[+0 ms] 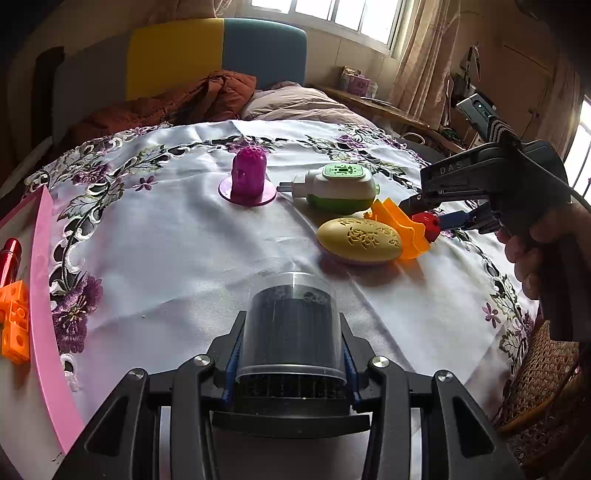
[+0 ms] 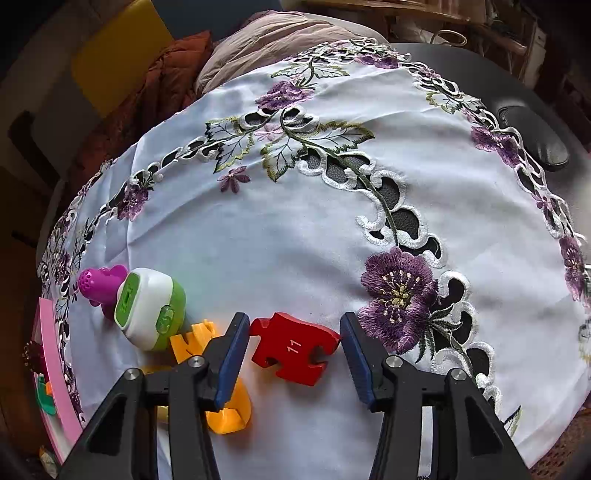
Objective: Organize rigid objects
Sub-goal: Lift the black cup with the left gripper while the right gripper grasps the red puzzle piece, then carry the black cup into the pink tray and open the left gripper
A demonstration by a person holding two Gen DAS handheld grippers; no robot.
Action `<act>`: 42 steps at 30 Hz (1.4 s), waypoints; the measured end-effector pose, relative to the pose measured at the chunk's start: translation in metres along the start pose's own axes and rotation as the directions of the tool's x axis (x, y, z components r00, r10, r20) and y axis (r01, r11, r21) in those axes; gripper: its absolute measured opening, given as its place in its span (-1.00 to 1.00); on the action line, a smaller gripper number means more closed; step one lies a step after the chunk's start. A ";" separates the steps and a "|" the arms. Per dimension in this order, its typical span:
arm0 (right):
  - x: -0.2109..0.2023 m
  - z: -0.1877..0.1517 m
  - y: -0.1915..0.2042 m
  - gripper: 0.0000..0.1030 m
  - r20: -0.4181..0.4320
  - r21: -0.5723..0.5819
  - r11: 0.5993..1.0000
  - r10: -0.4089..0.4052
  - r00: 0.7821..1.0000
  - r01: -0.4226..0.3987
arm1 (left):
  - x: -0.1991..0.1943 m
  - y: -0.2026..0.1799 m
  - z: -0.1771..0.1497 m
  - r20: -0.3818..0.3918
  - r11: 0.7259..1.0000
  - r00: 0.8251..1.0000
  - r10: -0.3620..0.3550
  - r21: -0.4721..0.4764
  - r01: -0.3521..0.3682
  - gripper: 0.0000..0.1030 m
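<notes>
Right hand-held gripper (image 2: 295,354) spread around red puzzle piece (image 2: 294,347), orange holder (image 2: 229,406) just beside; left hand-held gripper (image 1: 291,354) clamping dark jar (image 1: 291,325).

White embroidered tablecloth (image 1: 192,243) with purple flowers, spread over table. Behind: bed with yellow-and-teal headboard (image 1: 218,51), rust-brown quilt (image 1: 184,99), beige pillow (image 1: 295,101). Curtained window (image 1: 343,14) at rear. Wicker chair (image 1: 539,391) at right edge.

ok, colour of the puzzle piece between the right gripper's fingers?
Red, with a white "11" on it: puzzle piece; clearest in the right wrist view.
</notes>
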State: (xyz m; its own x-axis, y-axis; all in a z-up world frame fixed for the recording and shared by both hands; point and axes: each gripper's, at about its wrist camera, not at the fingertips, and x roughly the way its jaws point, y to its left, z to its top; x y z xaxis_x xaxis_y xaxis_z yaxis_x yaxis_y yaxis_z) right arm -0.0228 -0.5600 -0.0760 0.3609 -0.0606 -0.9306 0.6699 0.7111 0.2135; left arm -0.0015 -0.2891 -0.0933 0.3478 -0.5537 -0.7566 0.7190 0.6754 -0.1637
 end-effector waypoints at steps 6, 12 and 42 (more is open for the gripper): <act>0.000 -0.004 0.008 0.27 -0.005 -0.045 0.999 -0.013 1.000 0.013 | 0.000 -0.001 0.000 -0.002 1.000 1.000 0.006 0.000 -0.006 -0.17; 0.004 -0.007 0.018 -0.04 0.016 -0.135 0.982 -0.130 0.991 0.131 | 0.001 -0.002 0.002 -0.012 1.000 1.000 0.018 0.002 -0.018 -0.17; 0.007 -0.014 0.031 -0.05 0.077 -0.232 0.950 -0.198 0.977 0.211 | -0.098 0.029 0.013 0.088 0.986 0.995 0.053 -0.164 -0.038 -0.17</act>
State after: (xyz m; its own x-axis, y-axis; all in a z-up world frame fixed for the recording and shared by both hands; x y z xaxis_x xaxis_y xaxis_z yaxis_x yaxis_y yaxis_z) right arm -0.0083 -0.5286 -0.0800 0.2702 -0.2541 -0.9287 0.5618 0.8249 -0.0623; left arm -0.0067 -0.2213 -0.0161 0.4370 -0.5581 -0.7054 0.5966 0.7667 -0.2370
